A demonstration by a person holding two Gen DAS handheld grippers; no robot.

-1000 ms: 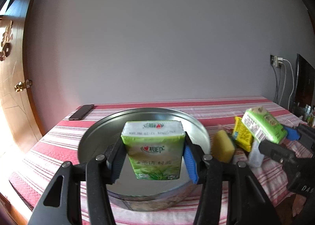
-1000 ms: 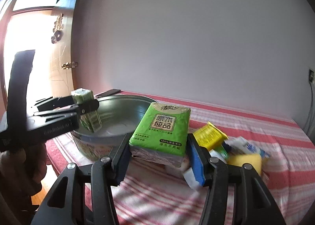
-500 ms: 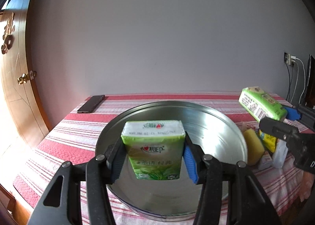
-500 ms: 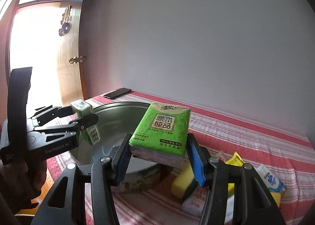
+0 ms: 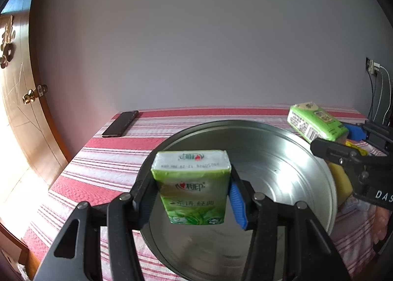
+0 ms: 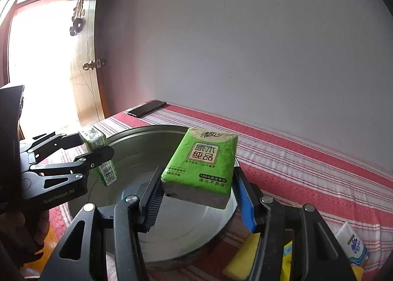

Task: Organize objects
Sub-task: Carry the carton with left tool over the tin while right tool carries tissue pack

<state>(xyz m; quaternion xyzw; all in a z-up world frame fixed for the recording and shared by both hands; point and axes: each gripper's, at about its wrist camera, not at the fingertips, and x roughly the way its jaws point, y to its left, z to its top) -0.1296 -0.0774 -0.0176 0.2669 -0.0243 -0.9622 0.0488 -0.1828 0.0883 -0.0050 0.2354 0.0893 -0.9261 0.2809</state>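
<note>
Over the metal basin [image 5: 307, 158], both grippers carry tissue packs.
Left gripper [image 5: 191, 197] pinches a small green tissue pack [image 5: 192, 187] upright by its sides; right gripper [image 6: 196, 182] clamps a larger green tissue pack [image 6: 203, 160], tilted. Basin sits directly below and ahead of both, likely the drop spot. Sponge [image 6: 242, 260] and packets wait beside it.

Metal basin [image 5: 307, 158] sits on striped table [image 5: 110, 165], near its left end. Phone [image 5: 120, 123] lies far-left of basin, by the wall. Tissue pack [image 5: 194, 187] hangs over basin's near-left part, w/ 2nd tissue pack [image 6: 203, 165] over its right part. Sponge [image 6: 242, 263] & small packets [image 6: 353, 244] lie on table right of basin, just beside it.
</note>
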